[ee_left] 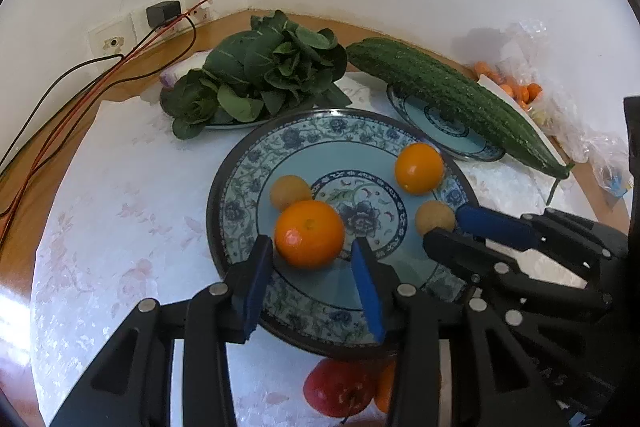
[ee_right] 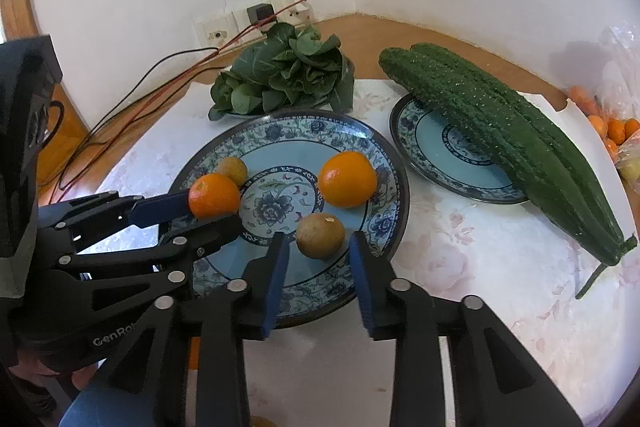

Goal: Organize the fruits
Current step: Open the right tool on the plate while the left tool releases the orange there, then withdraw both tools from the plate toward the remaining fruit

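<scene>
Both grippers stand over the big plate; the left gripper is spread around an orange at the plate's seven o'clock, pads clear of the peel; the right gripper gapes around a brown fruit at five o'clock; judged best: back each out straight, nudging nothing

A red fruit sits low in the left wrist view — the big plate and a black finger hide part of it. The little orange fruits in the plastic bag are too small to name.
</scene>
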Tool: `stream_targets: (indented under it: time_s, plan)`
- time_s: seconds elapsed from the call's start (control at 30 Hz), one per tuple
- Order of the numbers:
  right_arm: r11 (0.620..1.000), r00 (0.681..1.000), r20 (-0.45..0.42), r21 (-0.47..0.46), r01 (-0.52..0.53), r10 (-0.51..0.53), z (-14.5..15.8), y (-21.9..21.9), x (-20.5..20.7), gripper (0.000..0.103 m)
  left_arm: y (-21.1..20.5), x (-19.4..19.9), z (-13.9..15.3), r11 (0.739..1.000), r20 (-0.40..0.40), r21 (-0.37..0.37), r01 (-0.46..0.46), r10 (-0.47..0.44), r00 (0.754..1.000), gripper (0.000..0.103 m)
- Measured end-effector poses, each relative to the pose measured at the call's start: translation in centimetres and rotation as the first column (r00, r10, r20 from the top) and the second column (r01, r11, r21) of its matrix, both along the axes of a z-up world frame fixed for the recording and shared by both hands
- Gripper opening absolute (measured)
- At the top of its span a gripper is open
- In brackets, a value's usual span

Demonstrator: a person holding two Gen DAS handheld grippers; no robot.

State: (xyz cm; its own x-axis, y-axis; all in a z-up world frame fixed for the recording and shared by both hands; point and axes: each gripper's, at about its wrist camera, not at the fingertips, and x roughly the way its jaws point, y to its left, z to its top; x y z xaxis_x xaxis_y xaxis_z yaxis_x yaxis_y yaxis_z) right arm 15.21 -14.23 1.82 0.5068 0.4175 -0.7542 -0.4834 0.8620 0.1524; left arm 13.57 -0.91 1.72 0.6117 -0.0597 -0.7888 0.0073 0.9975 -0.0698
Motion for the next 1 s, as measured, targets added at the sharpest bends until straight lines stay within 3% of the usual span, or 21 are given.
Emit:
stream_targets:
  time_s: [0.27, 1.0]
  plan:
    - [1.000, 1.000, 0.010, 0.015, 0.022, -0.022, 1.0, -0.8, -0.7, 0.055, 0.1, -1.1, 0.9, 1.000, -0.013, -0.015, -0.003, 0.003, 1.000, 0.044]
    - [0.999, 0.999, 0.025, 0.044, 0.024, -0.026, 2.8, -2.3, -4.3, 0.056, -0.4, -4.5, 2.1, 0.999, -0.040, -0.039, 0.006, -0.008, 0.999, 0.046]
